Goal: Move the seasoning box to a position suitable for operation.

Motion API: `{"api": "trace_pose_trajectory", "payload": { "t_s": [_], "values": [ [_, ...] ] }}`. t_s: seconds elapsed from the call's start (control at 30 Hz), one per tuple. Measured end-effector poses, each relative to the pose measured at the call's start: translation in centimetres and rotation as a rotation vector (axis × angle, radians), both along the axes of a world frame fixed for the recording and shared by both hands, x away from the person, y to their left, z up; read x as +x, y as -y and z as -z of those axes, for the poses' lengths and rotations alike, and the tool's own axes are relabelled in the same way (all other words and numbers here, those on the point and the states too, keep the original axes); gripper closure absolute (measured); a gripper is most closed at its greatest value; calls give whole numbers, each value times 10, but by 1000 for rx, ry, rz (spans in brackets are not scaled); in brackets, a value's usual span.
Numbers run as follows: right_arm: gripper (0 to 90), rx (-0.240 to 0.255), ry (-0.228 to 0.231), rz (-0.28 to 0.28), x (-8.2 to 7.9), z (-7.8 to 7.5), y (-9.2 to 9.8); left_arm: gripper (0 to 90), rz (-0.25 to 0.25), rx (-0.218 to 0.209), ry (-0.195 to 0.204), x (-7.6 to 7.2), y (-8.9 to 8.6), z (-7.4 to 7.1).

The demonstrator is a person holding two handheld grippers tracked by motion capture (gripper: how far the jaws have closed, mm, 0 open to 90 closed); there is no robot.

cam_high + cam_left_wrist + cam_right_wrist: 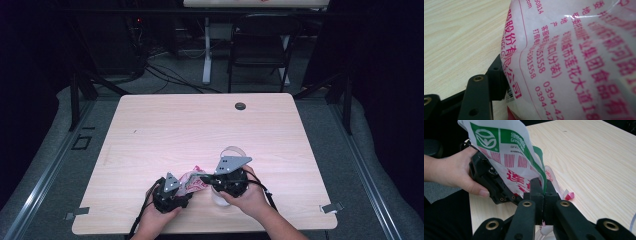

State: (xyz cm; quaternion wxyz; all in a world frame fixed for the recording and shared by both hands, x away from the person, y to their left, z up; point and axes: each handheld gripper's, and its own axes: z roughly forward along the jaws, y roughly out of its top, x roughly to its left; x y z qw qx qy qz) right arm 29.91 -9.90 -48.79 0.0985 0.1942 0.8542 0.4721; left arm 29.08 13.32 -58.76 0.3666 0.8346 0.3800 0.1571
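A plastic bag (194, 181) printed in pink, with a green logo at its top (506, 152), stands between the two grippers near the table's front edge. My right gripper (543, 185) is shut on the bag's thin edge, and it reaches in from the right (206, 178). My left gripper (188, 189) sits left of the bag in a hand, its black body (490, 181) behind the bag. In the left gripper view the bulging bag (574, 62) lies between wide jaws. One finger (496, 80) rests at its edge; the other is hidden.
A clear round container (233, 151) stands just behind the right hand. A small pink scrap (569, 195) lies on the wooden table (200, 125). A cable hole (240, 106) sits near the far edge. A folding chair (260, 45) stands beyond the table.
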Motion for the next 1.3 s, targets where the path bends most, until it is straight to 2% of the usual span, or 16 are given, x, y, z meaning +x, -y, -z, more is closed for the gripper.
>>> {"api": "trace_pose_trajectory", "payload": {
  "t_s": [0.87, 1.0, 1.07, 1.17, 1.2, 1.3],
  "values": [
    [891, 7, -3, -2, 0, -1, 1, 553, -2, 8, 48, -4, 0, -2],
    [891, 14, -7, -3, 0, -1, 1, 567, 2, 25, 61, -5, 1, -3],
    [891, 16, -7, -1, 0, -1, 1, 572, -7, 17, 62, -5, 2, -3],
    [891, 12, -6, -3, 0, -2, 2, 576, 4, 35, 58, -5, 1, -5],
    [891, 13, -5, -2, 0, -2, 2, 577, -1, 26, 58, -5, 2, -4],
    [890, 10, -4, 1, 0, -2, 2, 579, -1, 35, 60, -5, 2, -5]
  ]
}}
